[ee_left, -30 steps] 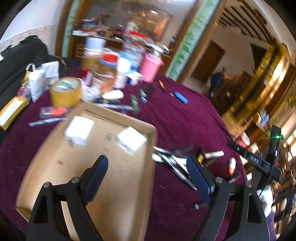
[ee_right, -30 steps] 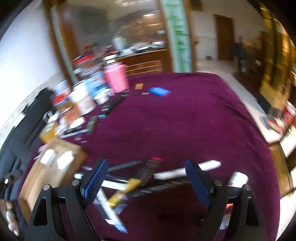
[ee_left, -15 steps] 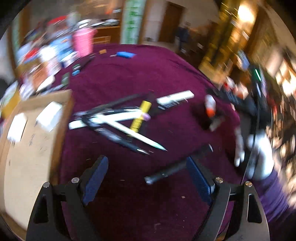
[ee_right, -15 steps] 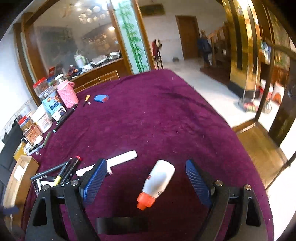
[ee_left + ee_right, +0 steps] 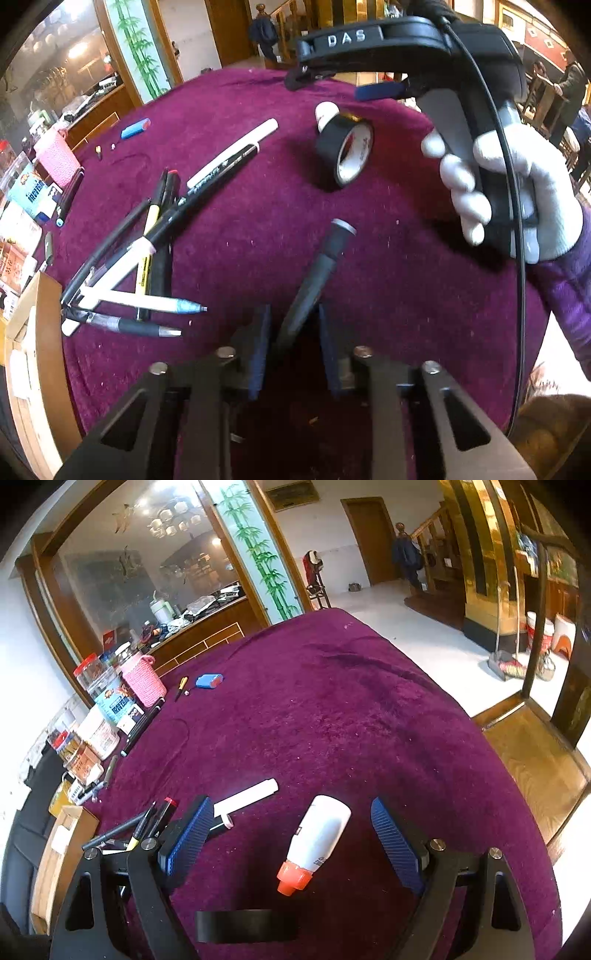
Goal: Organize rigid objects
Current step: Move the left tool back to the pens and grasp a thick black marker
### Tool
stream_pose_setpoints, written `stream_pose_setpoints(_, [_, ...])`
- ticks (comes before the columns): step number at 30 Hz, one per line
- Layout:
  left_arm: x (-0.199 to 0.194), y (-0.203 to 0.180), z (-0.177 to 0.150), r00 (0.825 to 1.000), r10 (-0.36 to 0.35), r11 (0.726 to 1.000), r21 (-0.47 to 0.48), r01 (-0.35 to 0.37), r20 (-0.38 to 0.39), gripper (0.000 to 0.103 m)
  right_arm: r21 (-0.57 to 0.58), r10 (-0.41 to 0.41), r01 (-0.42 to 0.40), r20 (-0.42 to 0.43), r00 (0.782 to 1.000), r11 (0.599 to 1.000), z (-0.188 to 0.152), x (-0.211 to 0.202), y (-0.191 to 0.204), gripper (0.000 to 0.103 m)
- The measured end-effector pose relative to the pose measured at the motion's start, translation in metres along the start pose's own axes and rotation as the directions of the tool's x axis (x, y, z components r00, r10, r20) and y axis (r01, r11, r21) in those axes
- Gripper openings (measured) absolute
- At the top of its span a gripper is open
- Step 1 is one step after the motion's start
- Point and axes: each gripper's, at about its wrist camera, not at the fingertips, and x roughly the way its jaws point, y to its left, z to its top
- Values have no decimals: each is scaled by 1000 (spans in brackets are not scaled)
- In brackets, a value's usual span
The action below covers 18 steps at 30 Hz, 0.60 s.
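Jaws of the left gripper [image 5: 293, 314] have just been closing and now stand narrow around the lower end of a black marker [image 5: 314, 277], which slants up and away from them over the purple tabletop [image 5: 258, 206]; whether the pads actually press on its barrel cannot be told. Jaws of the right gripper [image 5: 291, 821] stand wide apart, with a white bottle with an orange cap [image 5: 317, 840] lying on the cloth between them, touching neither pad, its cap toward the camera. Just below the bottle in the right wrist view lies a black tape roll [image 5: 246, 925], which the left wrist view shows standing on edge [image 5: 345, 149] with the bottle's white base behind it. Left of the marker a heap of pens and markers [image 5: 147, 258] lies crossed over one another, a long white one and a black one reaching toward the tape. A cardboard box [image 5: 33, 350] sits at the left edge beside the heap. A white-gloved hand [image 5: 517, 192] with a purple sleeve holds the right gripper's handle. Farther back are a blue eraser-like block [image 5: 209, 681], a pink knitted holder [image 5: 143, 679] and jars [image 5: 96, 675]
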Motion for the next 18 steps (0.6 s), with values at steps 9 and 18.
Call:
stream_pose_setpoints(9, [-6, -18, -7, 995, 88, 996, 2, -89, 48, 40, 73, 1, 2, -36, 999, 997, 0, 8, -15, 90])
stream_pose_setpoints(18, [-32, 14, -30, 986, -89, 957, -262, 124, 143, 14, 70, -30, 35, -70, 997, 997, -2, 16, -19, 90])
